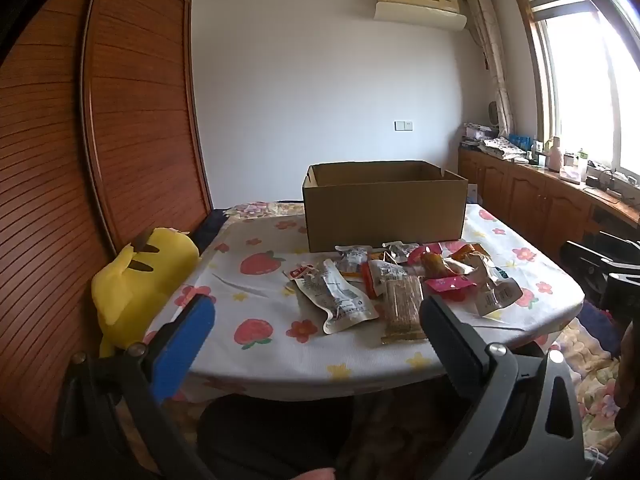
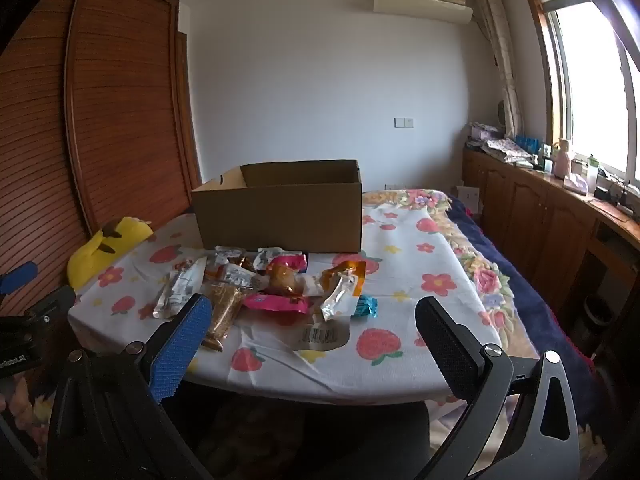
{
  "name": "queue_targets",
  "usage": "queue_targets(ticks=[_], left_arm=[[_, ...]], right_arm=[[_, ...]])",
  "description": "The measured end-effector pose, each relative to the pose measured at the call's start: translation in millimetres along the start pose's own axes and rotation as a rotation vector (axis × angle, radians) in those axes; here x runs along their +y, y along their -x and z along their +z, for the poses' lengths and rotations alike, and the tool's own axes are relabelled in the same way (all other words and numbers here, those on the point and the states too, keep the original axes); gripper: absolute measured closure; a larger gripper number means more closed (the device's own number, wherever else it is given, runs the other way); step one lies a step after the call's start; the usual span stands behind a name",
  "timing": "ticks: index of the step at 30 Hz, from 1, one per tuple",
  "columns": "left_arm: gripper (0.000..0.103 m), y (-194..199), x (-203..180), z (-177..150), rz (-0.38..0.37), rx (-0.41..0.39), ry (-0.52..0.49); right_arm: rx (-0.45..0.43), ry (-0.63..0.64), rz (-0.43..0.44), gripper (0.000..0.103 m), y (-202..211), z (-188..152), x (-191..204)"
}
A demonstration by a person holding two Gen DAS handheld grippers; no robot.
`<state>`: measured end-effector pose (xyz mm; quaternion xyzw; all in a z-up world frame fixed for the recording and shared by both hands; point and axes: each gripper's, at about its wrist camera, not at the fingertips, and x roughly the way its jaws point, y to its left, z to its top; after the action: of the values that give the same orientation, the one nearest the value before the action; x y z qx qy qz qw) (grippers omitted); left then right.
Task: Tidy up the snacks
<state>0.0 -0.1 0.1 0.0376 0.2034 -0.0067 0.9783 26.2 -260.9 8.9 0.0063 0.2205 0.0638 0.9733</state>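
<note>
A pile of snack packets lies on the strawberry-print table, in front of an open brown cardboard box. The pile includes a long white pouch, a clear pack of brown bars and pink wrappers. My left gripper is open and empty, held before the table's near edge. In the right wrist view the pile and the box show left of centre; a small teal packet lies at the pile's right. My right gripper is open and empty.
A yellow plush toy sits at the table's left edge against a wooden slatted wardrobe. A low wooden cabinet with clutter runs under the window at right. A floral blanket lies right of the table.
</note>
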Motion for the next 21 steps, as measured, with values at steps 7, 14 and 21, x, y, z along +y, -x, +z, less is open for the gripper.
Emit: queue_targets(ticks=[7, 14, 21], left_arm=[[0.0, -1.4, 0.6, 0.8, -0.001, 0.002, 0.005], [0.0, 0.3, 0.1, -0.1, -0.001, -0.003, 0.001], [0.0, 0.2, 0.1, -0.1, 0.0, -0.005, 0.001]], right_arm=[[0.0, -0.002, -0.002, 0.0, -0.2, -0.5, -0.1], [0.0, -0.002, -0.003, 0.0, 0.9, -1.1, 0.2], [0.001, -0.001, -0.005, 0.0, -0.3, -0.5, 0.2]])
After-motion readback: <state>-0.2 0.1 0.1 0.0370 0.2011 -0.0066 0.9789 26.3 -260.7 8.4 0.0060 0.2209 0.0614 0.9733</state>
